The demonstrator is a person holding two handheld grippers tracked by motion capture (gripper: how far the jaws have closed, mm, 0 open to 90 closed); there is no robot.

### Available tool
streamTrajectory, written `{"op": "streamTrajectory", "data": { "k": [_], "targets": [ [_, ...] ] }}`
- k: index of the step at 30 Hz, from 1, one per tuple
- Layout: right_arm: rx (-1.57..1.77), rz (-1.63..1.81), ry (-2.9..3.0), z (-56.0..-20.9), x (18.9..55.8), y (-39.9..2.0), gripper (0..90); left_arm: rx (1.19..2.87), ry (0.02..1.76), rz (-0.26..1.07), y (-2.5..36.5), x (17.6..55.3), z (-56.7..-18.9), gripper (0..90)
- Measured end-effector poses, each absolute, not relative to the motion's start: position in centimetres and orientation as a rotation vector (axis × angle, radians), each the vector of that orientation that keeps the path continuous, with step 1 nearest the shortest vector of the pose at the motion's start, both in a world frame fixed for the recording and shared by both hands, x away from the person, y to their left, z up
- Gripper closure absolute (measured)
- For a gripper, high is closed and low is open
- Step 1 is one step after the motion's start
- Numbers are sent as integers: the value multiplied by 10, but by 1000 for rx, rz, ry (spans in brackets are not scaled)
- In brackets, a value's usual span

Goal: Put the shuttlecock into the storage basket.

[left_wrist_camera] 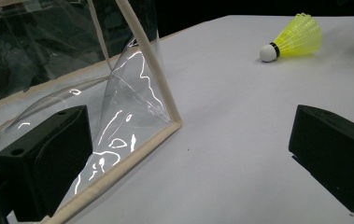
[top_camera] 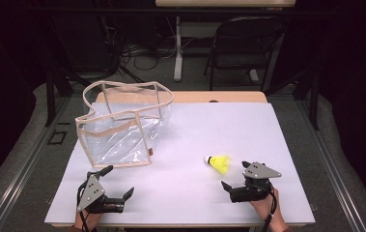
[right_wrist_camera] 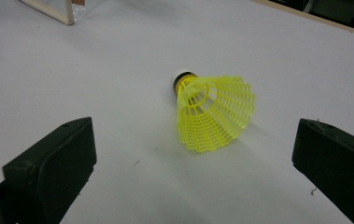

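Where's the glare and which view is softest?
Left gripper view: bright streaks of glare on the clear bag; its jaws are slightly soft up close. Right gripper view: even light, the yellow shuttlecock is sharp with a faint shadow, and the white table looks flat. High view: dark surroundings, weaker glare on the bag, overall soft and low in detail.

A table [top_camera: 277,130] with a white top and a wooden far edge carries two things. A clear plastic pouch with beige trim [top_camera: 122,123] stands open at its left. A yellow shuttlecock [top_camera: 218,163] lies on its side, well apart, toward the right.
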State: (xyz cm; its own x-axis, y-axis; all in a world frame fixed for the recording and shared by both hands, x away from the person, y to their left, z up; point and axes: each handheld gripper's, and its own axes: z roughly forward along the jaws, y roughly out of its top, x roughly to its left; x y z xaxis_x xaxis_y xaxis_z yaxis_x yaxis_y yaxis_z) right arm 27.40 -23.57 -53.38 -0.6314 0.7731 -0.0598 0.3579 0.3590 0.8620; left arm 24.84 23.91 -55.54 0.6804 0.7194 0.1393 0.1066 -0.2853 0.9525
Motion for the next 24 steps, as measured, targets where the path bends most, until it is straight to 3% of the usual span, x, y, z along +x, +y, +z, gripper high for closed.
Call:
{"op": "streamTrajectory", "data": {
  "k": [13, 18, 21, 22, 23, 24],
  "targets": [
    [1045, 1132, 2265, -538, 302, -225, 5, 1785, 648, 698, 238, 249, -553, 0],
    [1073, 1085, 2274, -538, 306, -221, 133, 1788, 649, 697, 238, 249, -554, 0],
    [1085, 1073, 2278, -539, 306, -219, 160, 1789, 651, 699, 238, 249, -554, 0],
    [1082, 1055, 2284, -539, 306, -216, 240, 1792, 661, 698, 238, 249, -554, 0],
    [1082, 1055, 2284, -539, 306, -216, 240, 1792, 661, 698, 238, 249, -554, 0],
    [1086, 1042, 2288, -539, 306, -213, 309, 1794, 663, 699, 238, 250, -555, 0]
  ]
}}
